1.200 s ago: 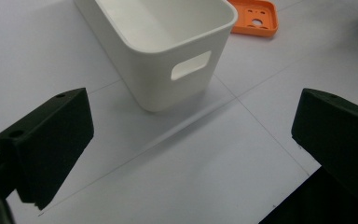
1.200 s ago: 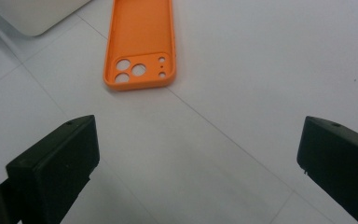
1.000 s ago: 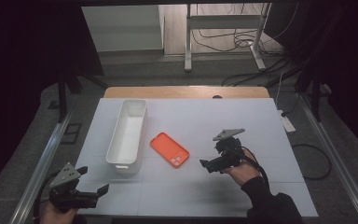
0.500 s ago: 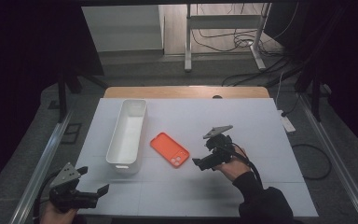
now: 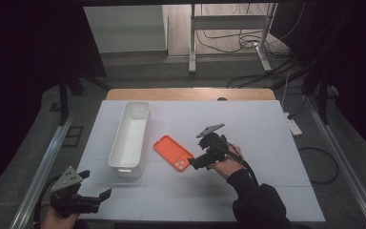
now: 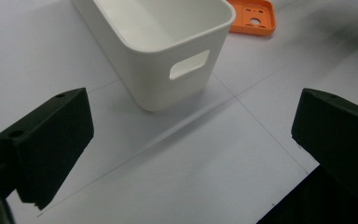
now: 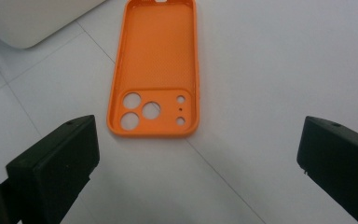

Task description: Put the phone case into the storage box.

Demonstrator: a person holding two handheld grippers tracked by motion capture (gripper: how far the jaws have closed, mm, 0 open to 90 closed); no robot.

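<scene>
Orange phone case [image 7: 156, 65], just ahead of right gripper [image 7: 198, 154]

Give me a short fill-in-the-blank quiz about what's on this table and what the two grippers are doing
1. The phone case lying on the table is ____ in colour.
2. The right gripper points at the phone case with its jaws ____.
3. The white bin lies to the ____ of the phone case in the high view.
4. The left gripper holds ____.

Missing words: orange; open; left; nothing

Left gripper [image 6: 191, 154] jaws stand wide apart over the table [image 6: 177, 177], facing the white bin [image 6: 168, 56]; orange case [image 6: 254, 16] beyond.
</scene>
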